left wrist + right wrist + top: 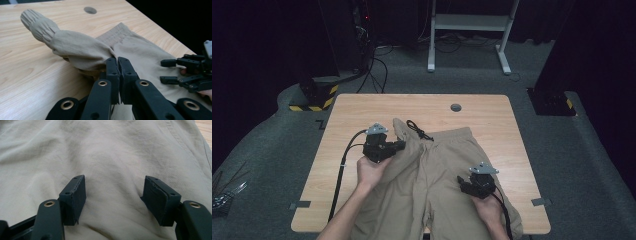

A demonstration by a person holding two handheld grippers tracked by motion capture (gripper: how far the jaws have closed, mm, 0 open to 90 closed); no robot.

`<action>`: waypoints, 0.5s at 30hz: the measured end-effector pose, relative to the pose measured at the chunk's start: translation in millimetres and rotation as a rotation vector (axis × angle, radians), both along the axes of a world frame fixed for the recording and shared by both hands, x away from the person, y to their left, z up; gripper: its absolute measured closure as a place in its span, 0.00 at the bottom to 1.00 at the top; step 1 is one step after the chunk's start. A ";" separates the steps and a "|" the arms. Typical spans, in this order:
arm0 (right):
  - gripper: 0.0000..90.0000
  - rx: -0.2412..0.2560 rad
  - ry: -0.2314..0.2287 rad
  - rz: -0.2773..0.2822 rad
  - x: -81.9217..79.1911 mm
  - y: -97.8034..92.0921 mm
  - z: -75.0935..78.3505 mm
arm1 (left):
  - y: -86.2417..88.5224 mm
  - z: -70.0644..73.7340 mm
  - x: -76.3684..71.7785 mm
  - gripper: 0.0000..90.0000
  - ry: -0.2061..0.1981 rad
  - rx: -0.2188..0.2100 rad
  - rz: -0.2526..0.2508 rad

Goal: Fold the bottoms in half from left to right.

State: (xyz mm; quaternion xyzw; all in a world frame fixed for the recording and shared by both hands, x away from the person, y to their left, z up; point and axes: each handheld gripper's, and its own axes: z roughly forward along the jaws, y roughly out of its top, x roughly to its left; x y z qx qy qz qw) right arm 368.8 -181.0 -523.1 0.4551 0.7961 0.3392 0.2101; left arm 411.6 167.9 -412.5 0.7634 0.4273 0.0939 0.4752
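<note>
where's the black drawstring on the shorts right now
In the high view the black drawstring lies at the waistband of the khaki shorts, mid-table, just right of the left gripper.

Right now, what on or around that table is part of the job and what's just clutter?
In the job:
- khaki trousers
- left gripper, shut on a fold of the trousers near the waistband
- right gripper, open, over the fabric
- black drawstring

Lying about:
- table, with its cable hole
- white stand on the floor beyond
- floor cables
</note>
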 end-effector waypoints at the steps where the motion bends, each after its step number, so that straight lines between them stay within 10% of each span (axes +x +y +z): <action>1: 0.39 0.000 0.000 0.000 0.0 0.0 0.0 | -2.2 1.4 0.3 0.97 -0.003 -0.001 -0.006; 15: 0.39 0.002 0.002 0.000 0.2 -0.2 -0.1 | -33.8 13.9 8.2 0.97 -0.025 -0.029 -0.079</action>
